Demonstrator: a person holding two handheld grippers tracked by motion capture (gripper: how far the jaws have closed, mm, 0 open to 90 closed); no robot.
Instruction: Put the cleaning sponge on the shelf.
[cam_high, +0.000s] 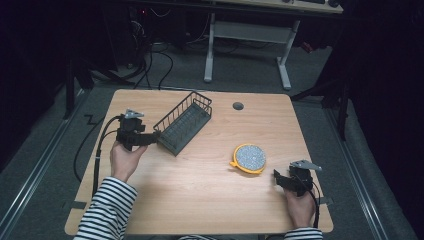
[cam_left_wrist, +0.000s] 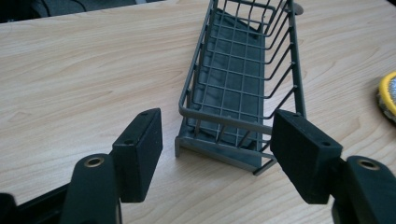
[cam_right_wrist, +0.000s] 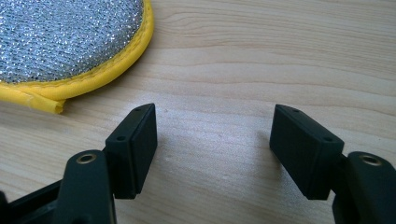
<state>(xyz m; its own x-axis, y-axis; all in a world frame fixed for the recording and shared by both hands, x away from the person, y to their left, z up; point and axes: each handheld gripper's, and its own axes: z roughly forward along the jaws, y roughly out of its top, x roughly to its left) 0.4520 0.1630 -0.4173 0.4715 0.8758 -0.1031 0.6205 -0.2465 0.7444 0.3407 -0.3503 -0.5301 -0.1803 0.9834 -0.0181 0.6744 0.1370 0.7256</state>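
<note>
A dark grey wire basket (cam_high: 184, 122) lies slantwise on the wooden table (cam_high: 210, 200), left of centre. My left gripper (cam_high: 150, 140) stands open right at the basket's near short end (cam_left_wrist: 223, 122), jaws spread on either side of that end, nothing clamped. A round silver scouring pad with a yellow rim (cam_high: 249, 158) lies right of centre. My right gripper (cam_high: 278, 178) is open just to the lower right of it, over bare wood. In the right gripper view the pad (cam_right_wrist: 65, 42) sits at upper left, beyond the left jaw.
A small grey cable grommet (cam_high: 238, 106) is set into the table near the far edge. Beyond the table stand a white desk frame (cam_high: 247, 40) and loose cables on a dark floor. A striped sleeve (cam_high: 107, 210) comes in at lower left.
</note>
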